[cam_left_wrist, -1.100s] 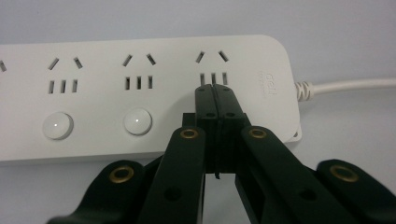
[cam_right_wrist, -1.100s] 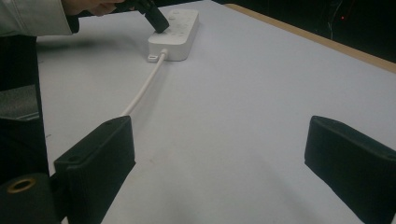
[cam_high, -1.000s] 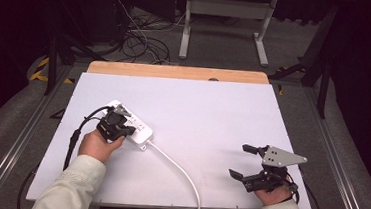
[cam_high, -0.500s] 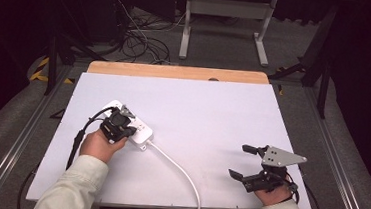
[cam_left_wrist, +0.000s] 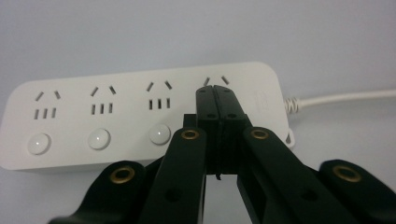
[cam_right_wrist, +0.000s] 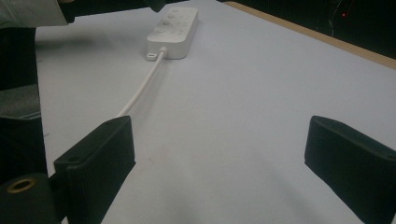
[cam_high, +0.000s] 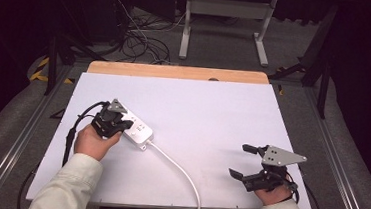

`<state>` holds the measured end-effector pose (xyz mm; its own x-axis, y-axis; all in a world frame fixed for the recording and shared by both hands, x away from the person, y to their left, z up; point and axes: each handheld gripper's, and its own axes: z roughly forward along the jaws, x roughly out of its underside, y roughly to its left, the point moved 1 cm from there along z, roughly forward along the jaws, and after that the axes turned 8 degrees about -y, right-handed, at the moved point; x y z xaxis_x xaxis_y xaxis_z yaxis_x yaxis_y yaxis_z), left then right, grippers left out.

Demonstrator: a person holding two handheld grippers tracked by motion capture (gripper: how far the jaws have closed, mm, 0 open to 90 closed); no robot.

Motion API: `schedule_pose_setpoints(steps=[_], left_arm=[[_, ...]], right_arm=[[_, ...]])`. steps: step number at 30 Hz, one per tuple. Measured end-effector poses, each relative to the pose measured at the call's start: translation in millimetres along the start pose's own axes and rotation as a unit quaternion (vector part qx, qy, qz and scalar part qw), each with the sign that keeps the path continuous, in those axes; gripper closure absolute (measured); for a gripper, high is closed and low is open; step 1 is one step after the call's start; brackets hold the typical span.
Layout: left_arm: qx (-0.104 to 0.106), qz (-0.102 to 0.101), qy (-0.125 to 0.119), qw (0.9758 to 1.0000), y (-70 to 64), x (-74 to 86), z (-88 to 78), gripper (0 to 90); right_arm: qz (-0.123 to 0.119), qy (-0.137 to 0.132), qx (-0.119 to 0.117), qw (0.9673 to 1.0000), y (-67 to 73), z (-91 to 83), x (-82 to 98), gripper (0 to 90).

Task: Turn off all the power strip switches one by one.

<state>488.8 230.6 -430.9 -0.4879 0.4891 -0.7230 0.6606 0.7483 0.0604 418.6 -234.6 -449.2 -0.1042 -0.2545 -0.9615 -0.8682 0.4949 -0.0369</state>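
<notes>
A white power strip (cam_high: pixel 140 130) lies on the left part of the white table (cam_high: pixel 212 116), and its white cord (cam_high: pixel 178 168) runs off toward the front edge. My left gripper (cam_high: pixel 121 124) is shut, with the jaws pressed together and nothing between them. In the left gripper view its tips (cam_left_wrist: pixel 215 91) sit over the strip (cam_left_wrist: pixel 130 116) just below the rightmost socket. They hide that socket's lower part, while three round buttons show to the left. My right gripper (cam_high: pixel 239 161) stands open above bare table at the front right. It faces the strip (cam_right_wrist: pixel 173 25) and cord (cam_right_wrist: pixel 140 91).
A wooden strip (cam_high: pixel 176 72) edges the table's far side. Beyond it are a tangle of cables (cam_high: pixel 138 40) on the floor and a grey metal stand (cam_high: pixel 225 17). Metal rails run along both sides of the table.
My left gripper has edged slightly farther over the power strip. The strip, the cord and the right gripper have stayed put.
</notes>
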Motion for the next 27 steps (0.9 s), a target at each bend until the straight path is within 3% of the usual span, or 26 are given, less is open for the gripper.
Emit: schedule_pose_setpoints(steps=[2, 3, 8, 12, 13, 15, 17, 19, 22, 23, 27], left_arm=[[0.022, -0.006, -0.004, 0.9997, 3.1, 0.5, -0.8, 77.2], [0.038, -0.020, -0.010, 0.9990, 6.7, 0.2, -1.9, 72.9], [0.009, -0.022, -0.012, 0.9996, 7.9, -2.6, -3.6, 62.6], [0.007, -0.017, -0.011, 0.9998, 10.5, -4.8, -4.5, 58.6], [0.022, -0.018, 0.003, 0.9996, 12.3, -5.6, -3.7, 63.3], [0.024, -0.018, 0.010, 0.9995, 13.7, -6.1, -3.3, 63.9], [0.009, -0.013, 0.022, 0.9996, 13.3, -5.9, -2.0, 65.9], [0.000, -0.025, 0.042, 0.9988, 17.8, -3.7, 2.7, 65.8], [-0.003, -0.022, 0.041, 0.9989, 19.7, -2.2, 4.4, 79.2], [0.002, -0.019, 0.031, 0.9993, 20.8, -1.5, 5.0, 82.3], [0.012, -0.017, 0.024, 0.9995, 22.3, -2.2, 7.0, 89.6]], right_arm=[[0.000, -0.001, 0.001, 1.0000, 0.0, -0.5, -0.1, 8.9], [0.000, -0.001, 0.001, 1.0000, 0.0, -0.4, 0.0, 8.9], [-0.001, -0.001, 0.000, 1.0000, 0.0, -0.8, -0.1, 8.9], [-0.001, -0.002, 0.000, 1.0000, 0.2, -0.8, -0.2, 8.9], [-0.002, -0.002, -0.001, 1.0000, 0.4, -0.7, -0.2, 8.9], [-0.002, -0.002, -0.001, 1.0000, 0.5, -0.8, -0.3, 8.9], [-0.002, -0.002, -0.002, 1.0000, 0.5, -0.8, -0.3, 8.9], [-0.002, -0.002, -0.002, 1.0000, 0.6, -0.8, -0.3, 9.0], [-0.003, -0.002, -0.002, 1.0000, 0.7, -0.8, -0.4, 8.9], [-0.003, -0.002, -0.002, 1.0000, 0.7, -0.9, -0.4, 8.9], [-0.003, -0.002, -0.003, 1.0000, 0.4, -0.7, -0.3, 8.9]])
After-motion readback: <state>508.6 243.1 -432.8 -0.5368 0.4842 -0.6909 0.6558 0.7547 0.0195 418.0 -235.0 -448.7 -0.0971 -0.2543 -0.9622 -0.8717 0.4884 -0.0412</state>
